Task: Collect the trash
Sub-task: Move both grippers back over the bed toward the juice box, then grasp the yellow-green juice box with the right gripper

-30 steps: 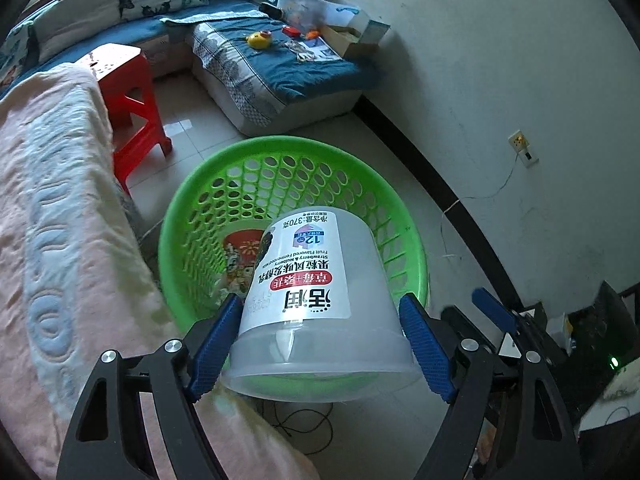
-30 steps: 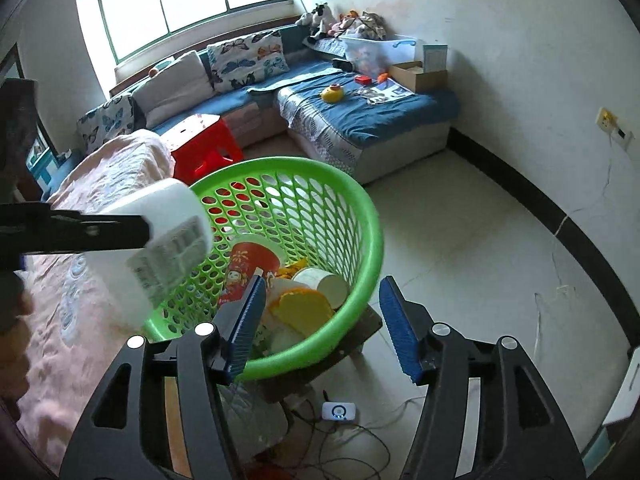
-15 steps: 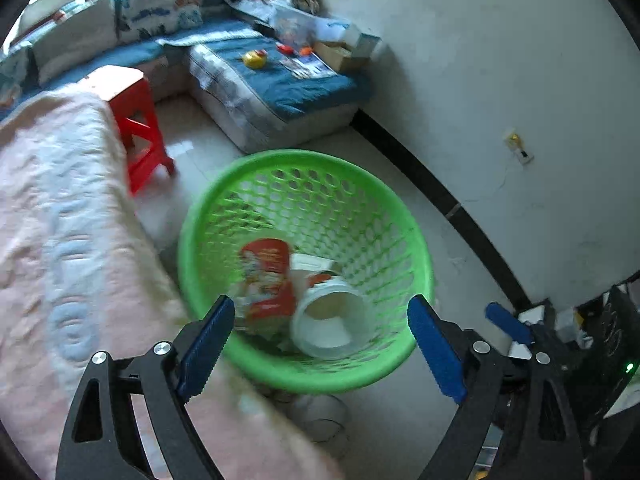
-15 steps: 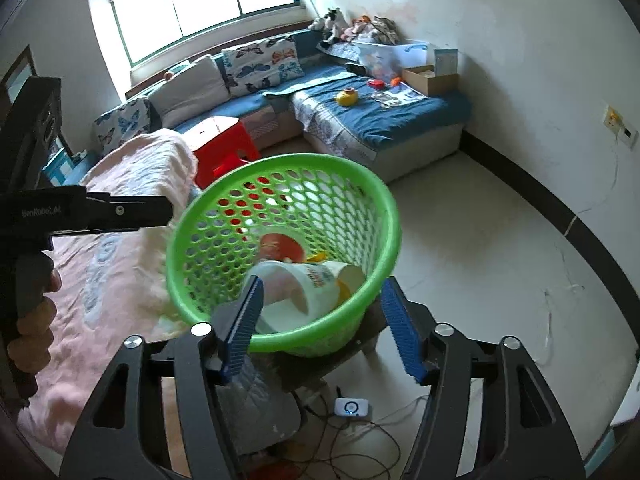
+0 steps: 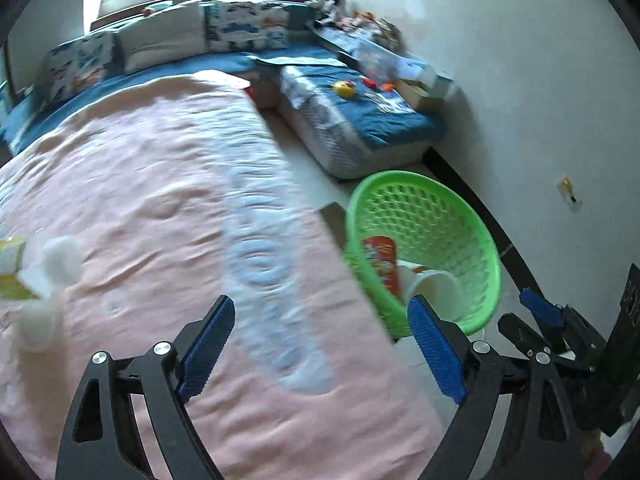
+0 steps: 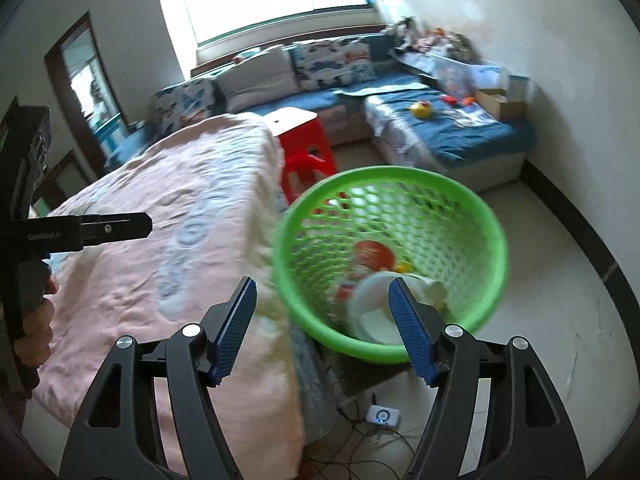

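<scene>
A green perforated basket (image 5: 476, 224) (image 6: 492, 240) stands beside the pink bed. In it lie a large white plastic tub (image 5: 436, 288) (image 6: 374, 304) and a red printed cup (image 5: 382, 260) (image 6: 372, 254). My left gripper (image 5: 320, 344) is open and empty over the pink blanket, left of the basket. At the far left of the left wrist view, blurred white trash (image 5: 52, 280) and a yellow-green pack (image 5: 10, 268) lie on the blanket. My right gripper (image 6: 322, 328) is open and empty, near the basket's front rim.
The pink blanket (image 5: 160, 208) (image 6: 180, 208) covers the bed. A red stool (image 6: 306, 140) stands behind the basket. A blue corner sofa (image 6: 440, 132) holds toys and boxes. Cables and a small white device (image 6: 383, 415) lie on the floor below the basket. The left gripper shows at the left of the right wrist view (image 6: 80, 230).
My left gripper let the white tub go into the basket, then swung left over the blanket. My right gripper drew back and turned slightly left.
</scene>
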Motion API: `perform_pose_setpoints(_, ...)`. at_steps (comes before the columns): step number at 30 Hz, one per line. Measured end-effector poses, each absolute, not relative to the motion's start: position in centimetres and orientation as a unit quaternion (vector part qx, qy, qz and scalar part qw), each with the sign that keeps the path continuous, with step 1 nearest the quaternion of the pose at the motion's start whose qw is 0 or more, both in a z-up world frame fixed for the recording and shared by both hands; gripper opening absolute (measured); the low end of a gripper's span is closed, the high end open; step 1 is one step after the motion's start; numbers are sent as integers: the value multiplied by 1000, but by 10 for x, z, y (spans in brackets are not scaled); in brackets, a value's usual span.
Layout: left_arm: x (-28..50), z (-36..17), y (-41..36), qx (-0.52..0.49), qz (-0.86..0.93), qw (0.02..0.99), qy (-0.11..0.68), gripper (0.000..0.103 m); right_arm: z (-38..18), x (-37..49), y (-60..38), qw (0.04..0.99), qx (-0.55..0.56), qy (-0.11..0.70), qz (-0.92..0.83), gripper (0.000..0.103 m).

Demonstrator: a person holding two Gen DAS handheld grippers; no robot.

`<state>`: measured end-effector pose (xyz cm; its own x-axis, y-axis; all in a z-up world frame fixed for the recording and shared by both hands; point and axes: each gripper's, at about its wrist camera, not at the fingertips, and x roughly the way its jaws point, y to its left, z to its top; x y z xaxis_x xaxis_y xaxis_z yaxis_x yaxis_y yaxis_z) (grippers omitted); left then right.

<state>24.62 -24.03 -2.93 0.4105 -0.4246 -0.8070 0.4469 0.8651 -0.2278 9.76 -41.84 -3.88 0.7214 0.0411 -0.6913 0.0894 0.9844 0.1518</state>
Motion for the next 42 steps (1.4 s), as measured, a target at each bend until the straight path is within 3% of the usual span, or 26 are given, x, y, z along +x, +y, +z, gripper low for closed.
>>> perform_pose_setpoints(19,232,-34,-37,-52,-96,873,475,85,-25,188,-267,899,-10,397,183,74)
perform_pose_setpoints(42,221,-58,55,-63,-4,868,493,85,-17,281,-119,833,-180,390,348,74)
